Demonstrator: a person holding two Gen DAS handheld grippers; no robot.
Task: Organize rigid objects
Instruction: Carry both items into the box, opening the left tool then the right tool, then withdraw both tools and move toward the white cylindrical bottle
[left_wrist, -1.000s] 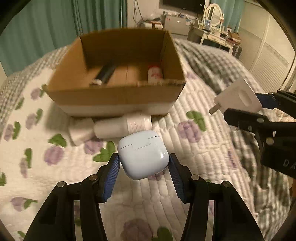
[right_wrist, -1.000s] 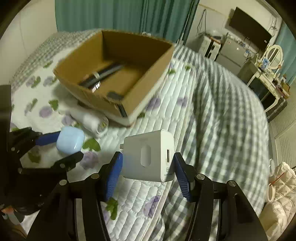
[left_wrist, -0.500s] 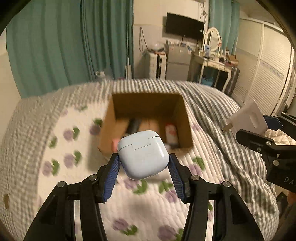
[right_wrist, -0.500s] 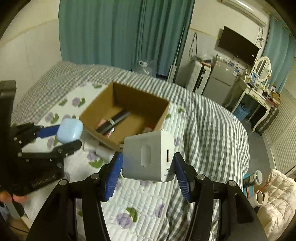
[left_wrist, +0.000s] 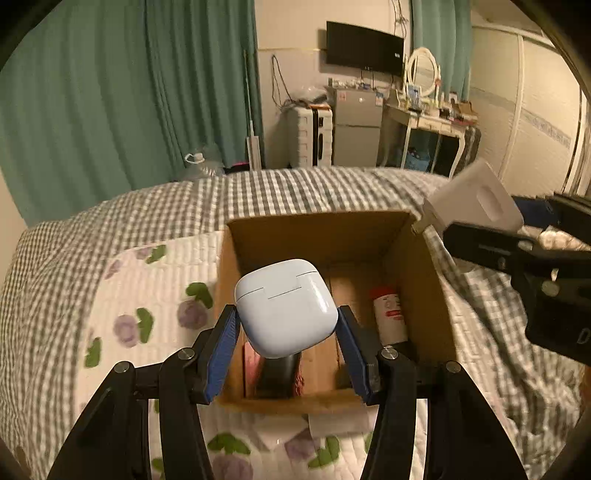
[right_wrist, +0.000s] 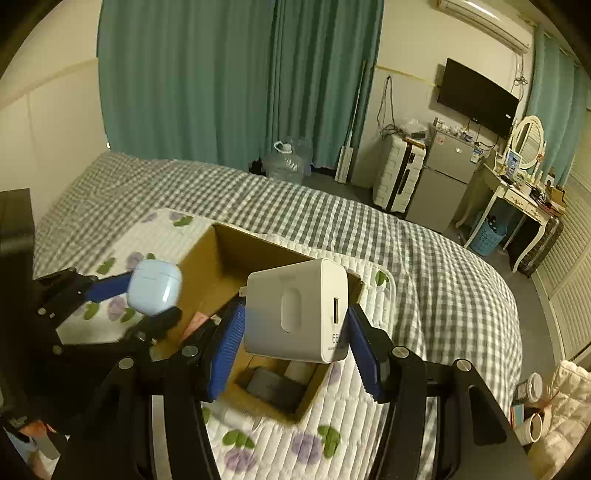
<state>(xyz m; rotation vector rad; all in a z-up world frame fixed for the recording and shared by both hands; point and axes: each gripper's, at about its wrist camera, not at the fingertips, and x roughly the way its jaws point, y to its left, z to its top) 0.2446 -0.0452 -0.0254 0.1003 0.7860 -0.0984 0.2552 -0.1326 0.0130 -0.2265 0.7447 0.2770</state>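
Observation:
My left gripper (left_wrist: 286, 332) is shut on a pale blue earbud case (left_wrist: 286, 302) and holds it above the open cardboard box (left_wrist: 321, 229) on the bed. My right gripper (right_wrist: 295, 334) is shut on a white wall charger (right_wrist: 295, 310), also above the box (right_wrist: 207, 258). In the left wrist view the charger (left_wrist: 476, 201) hangs over the box's right far corner. In the right wrist view the earbud case (right_wrist: 155, 286) is over the box's left side. Inside the box lie a white bottle with a red label (left_wrist: 388, 310), a dark flat object (left_wrist: 277, 373) and a pink item (left_wrist: 253, 363).
The box sits on a white floral quilt (left_wrist: 140, 302) over a grey checked bedspread (right_wrist: 406, 240). A white cylinder (right_wrist: 236, 417) lies against the box's near side. Beyond the bed stand a suitcase (right_wrist: 399, 173), a small fridge (right_wrist: 447, 177) and a dressing table (right_wrist: 517, 192).
Both grippers have risen from low over the quilt to well above the box, each still holding its object. The view now looks down into the box.

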